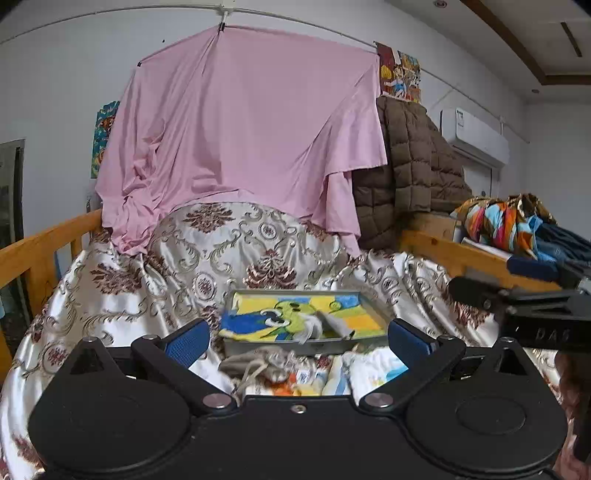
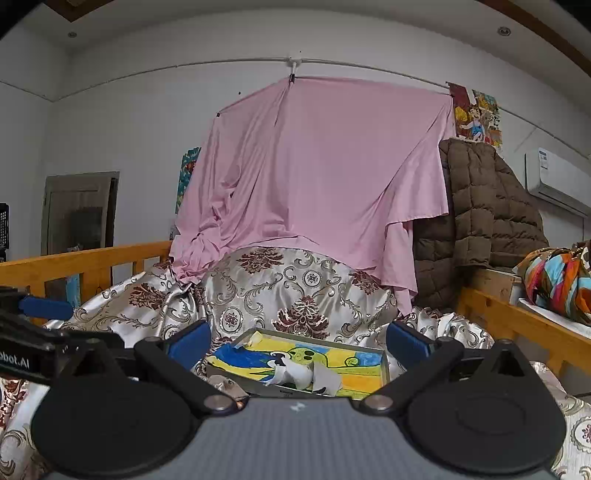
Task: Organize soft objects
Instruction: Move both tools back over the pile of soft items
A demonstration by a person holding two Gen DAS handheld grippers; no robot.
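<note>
1. Grippers: two, left gripper (image 1: 298, 341) and right gripper (image 2: 297, 341), both with jaws spread wide, holding nothing.
2. One grey tray (image 1: 373, 306) on the bed, lined with one cartoon towel (image 1: 258, 314).
3. One white-grey sock (image 1: 328, 323) lies in the tray.
4. Several cloths (image 1: 369, 371) lie just in front of the tray.

White walls (image 2: 110, 110) enclose the room, with a thin rail (image 2: 369, 66) running across the back wall and a pink sheet (image 2: 314, 166) clipped to it and draped down. A brown quilted jacket (image 2: 480, 206) hangs just beside the sheet, below a colourful poster (image 2: 478, 118). An air conditioner (image 2: 557, 184) is mounted on the right. A wooden bed rail (image 2: 92, 258) borders a bed covered in patterned satin cloth (image 2: 295, 288). Recessed lights (image 2: 503, 31) dot the ceiling, and a door (image 2: 79, 214) stands at left.
</note>
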